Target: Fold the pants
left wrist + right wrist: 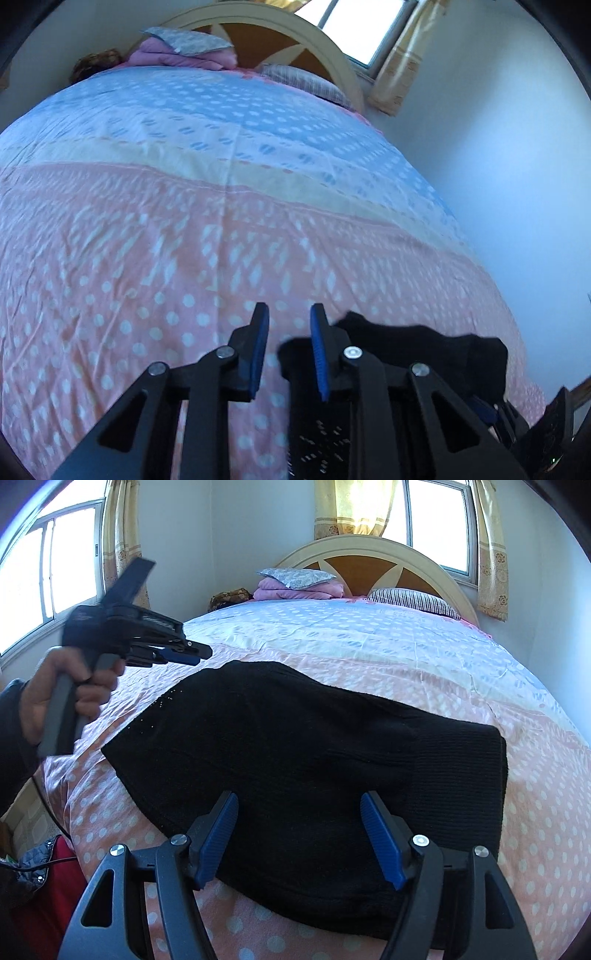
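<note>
The black pants [295, 760] are lying flat on the bed [406, 646], already looking folded into a broad slab near the bed's near edge, with the ribbed band end toward the right and the long axis running left to right across the right wrist view, slightly slanting away toward the far left. The right tongs [299, 834] are hovering directly over the near edge of the cloth, blue pads [218, 842] spread wide and gripping nothing. The left tongs [192, 657] are being held up in the air by the left hand [74, 694], off the far left corner of the pants and apart from the fabric; in the left wrist view their pads are standing a moderate gap apart with nothing between them, so they are open too, and the pants [424, 347] are lying just to their right and below. The right tongs are therefore the nearer, sitting almost on the garment, while the left ones would need to come down and to the right. Judging from this, a further fold would be turning the left end over toward the ribbed end, along that long axis. A pillow [413, 600] and folded bedding [295, 585] are sitting well away by the headboard [369, 550].
</note>
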{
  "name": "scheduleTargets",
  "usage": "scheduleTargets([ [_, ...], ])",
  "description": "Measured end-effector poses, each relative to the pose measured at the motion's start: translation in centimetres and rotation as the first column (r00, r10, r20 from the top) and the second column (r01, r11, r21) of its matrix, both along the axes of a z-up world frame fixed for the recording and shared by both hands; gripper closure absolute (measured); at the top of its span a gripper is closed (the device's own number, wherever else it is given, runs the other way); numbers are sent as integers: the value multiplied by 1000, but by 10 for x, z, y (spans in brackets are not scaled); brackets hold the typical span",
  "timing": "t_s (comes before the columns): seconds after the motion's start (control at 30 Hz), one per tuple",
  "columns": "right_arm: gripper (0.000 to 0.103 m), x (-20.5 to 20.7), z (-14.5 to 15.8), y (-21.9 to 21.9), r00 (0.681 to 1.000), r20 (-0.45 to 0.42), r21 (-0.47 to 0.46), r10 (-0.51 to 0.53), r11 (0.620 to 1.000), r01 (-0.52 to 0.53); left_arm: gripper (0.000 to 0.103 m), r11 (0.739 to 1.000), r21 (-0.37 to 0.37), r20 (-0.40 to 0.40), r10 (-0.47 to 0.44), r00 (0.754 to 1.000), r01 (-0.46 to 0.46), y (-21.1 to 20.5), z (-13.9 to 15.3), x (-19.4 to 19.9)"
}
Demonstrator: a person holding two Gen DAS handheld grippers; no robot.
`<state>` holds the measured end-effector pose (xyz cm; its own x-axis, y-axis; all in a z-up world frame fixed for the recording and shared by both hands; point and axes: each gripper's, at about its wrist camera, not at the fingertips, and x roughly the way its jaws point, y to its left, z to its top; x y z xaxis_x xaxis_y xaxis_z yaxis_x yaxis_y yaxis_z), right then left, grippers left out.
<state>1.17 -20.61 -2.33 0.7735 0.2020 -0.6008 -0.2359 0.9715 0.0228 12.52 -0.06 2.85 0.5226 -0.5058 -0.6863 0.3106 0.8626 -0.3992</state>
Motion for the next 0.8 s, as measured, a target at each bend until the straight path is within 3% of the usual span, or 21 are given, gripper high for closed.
scheduleTargets([
  [0.07,32,0,-1,-1,1000,0,1,0,1000,0,75,1000,-16,-63,-7,998,6,-2,-7,-8],
  [0.13,32,0,-1,-1,1000,0,-1,0,1000,0,60,998,-54,-137,20,990,-28,-1,-20,-8],
  [0.23,32,0,0,0,1000,0,-2,0,1000,0,38,994,-76,-143,68,987,-79,12,-22,-12],
  [0.33,32,0,1,0,1000,-1,0,-1,1000,1,29,989,-37,-143,137,980,-144,22,-21,-17],
  [0.47,32,0,1,0,1000,-1,-1,-2,1000,2,27,988,-122,-225,68,972,-98,13,-38,1],
  [0.5,32,0,1,0,1000,-1,-1,-2,1000,2,27,989,-107,-214,77,974,-102,8,-39,5],
  [0.57,32,1,0,1,1000,-3,-4,-3,1000,3,36,988,-116,-186,75,980,-98,1,-36,14],
  [0.6,32,1,0,1,1000,-3,-2,-3,1000,3,62,982,-165,-196,59,979,-93,1,-36,16],
  [0.63,32,1,0,1,1000,-3,1,-3,1000,3,80,968,-237,-221,29,975,-83,1,-37,19],
  [0.7,32,1,0,1,1000,-4,5,-3,1000,3,85,965,-247,-207,39,978,-91,-2,-34,17],
  [0.8,32,1,0,0,1000,-4,7,-1,1000,1,87,974,-210,-98,65,993,-85,0,-22,2],
])
